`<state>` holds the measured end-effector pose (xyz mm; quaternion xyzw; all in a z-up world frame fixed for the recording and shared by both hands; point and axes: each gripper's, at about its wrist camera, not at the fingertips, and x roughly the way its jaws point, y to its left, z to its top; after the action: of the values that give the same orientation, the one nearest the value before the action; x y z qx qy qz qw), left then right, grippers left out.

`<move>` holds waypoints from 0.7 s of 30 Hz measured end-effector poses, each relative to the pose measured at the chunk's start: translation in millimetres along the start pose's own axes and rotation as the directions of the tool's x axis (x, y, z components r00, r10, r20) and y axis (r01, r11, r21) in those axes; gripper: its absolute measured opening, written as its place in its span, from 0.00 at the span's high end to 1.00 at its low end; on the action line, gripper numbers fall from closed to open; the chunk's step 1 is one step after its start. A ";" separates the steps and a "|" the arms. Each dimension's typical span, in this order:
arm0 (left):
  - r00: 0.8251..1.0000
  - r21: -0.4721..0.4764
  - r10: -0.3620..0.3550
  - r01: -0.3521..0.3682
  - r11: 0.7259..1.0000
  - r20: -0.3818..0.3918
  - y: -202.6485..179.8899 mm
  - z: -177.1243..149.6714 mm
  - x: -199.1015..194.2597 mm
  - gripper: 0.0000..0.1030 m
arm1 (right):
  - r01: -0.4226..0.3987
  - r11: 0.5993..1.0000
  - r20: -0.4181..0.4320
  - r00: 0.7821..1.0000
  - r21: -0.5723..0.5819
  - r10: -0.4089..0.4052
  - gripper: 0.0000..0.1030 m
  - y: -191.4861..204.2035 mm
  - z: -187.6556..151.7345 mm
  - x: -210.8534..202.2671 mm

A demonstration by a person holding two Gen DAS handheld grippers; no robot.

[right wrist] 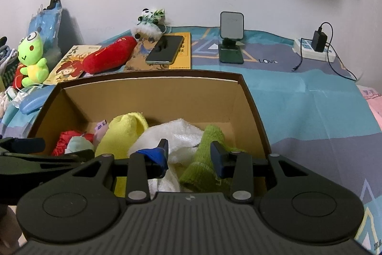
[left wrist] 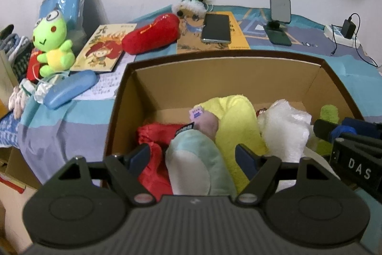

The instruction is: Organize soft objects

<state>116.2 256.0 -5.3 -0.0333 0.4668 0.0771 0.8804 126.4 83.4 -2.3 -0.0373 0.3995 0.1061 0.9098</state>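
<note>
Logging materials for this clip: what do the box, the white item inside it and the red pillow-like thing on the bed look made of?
Box: plain brown cardboard, matte, with creased corner folds. White item: fluffy, long-pile fabric, probably plush or fleece. Red pillow: short-pile plush, evidently stuffed; its rounded shape suggests soft filling.

From here my own left hand-held gripper point(left wrist: 193, 157) hides the lower end of the mint plush point(left wrist: 198, 159). The red cloth point(left wrist: 155, 135) lies partly under it. The knitted pile point(left wrist: 14, 49) is cut off at the left edge.
</note>
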 end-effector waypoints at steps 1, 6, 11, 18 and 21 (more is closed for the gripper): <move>1.000 -0.002 0.001 -0.001 1.000 -0.005 0.2 0.0 2.1 0.26 | -0.004 1.000 -0.004 1.000 0.004 0.004 0.79 -0.9 0.1 2.1; 1.000 0.003 0.016 -0.016 1.000 -0.022 -3.1 -1.3 10.6 0.26 | -0.018 1.000 -0.008 1.000 0.005 0.018 0.79 -1.9 -0.2 9.5; 0.999 0.026 0.013 -0.012 1.000 -0.029 -10.4 -1.2 13.4 0.26 | -0.024 1.000 0.001 1.000 -0.007 0.024 0.79 -4.0 -1.3 10.9; 0.999 0.021 0.025 -0.024 0.999 -0.042 -13.0 -3.1 15.6 0.26 | -0.025 1.000 -0.010 1.000 0.014 0.025 0.79 -11.3 -3.8 12.7; 0.999 0.019 0.026 -0.025 0.999 -0.044 -12.7 -2.9 16.6 0.26 | -0.031 0.999 -0.014 0.999 0.018 0.031 0.79 -11.9 -4.8 13.6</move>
<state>125.1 244.8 -20.9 -0.0208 0.4872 0.0833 0.8690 134.5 73.3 -15.8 -0.0237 0.4074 0.1163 0.9055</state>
